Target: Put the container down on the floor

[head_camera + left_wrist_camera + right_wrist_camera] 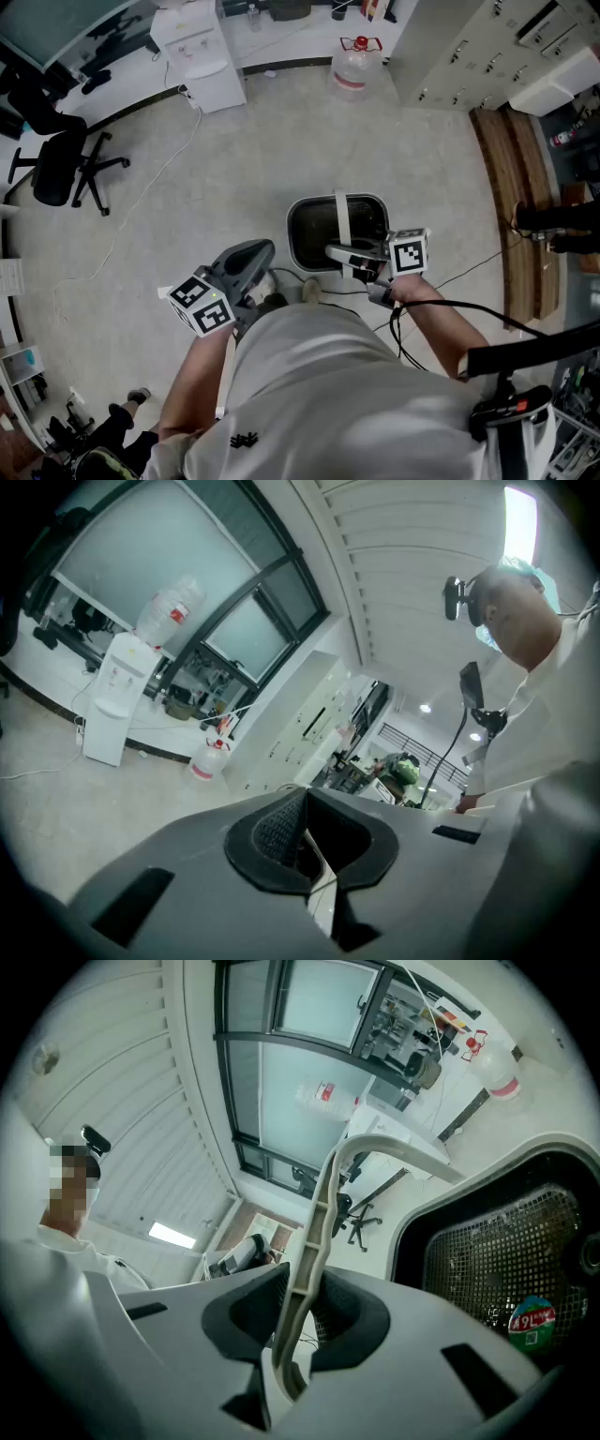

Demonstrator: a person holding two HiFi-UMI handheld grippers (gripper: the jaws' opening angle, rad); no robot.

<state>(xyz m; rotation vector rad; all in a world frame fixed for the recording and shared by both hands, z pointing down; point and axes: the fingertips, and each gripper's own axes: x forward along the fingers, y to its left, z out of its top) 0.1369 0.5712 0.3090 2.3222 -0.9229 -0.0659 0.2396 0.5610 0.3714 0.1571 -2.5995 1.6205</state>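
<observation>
Head view: the container (291, 234), a white bin with a black mesh liner, is seen over the pale floor (234, 159), just ahead of the person. Whether its base is touching the floor cannot be told. Its white handle (341, 217) is arched upright across the opening. The right tool (339, 251) is clamped on that handle; in the right gripper view the ribbed handle strip is pinched between the black pads. The left tool (255, 253) is held to the container's left, clear of it, jaws closed together with nothing gripped. A water bottle (353, 64) and a water dispenser (202, 52) are noted by the far wall.
</observation>
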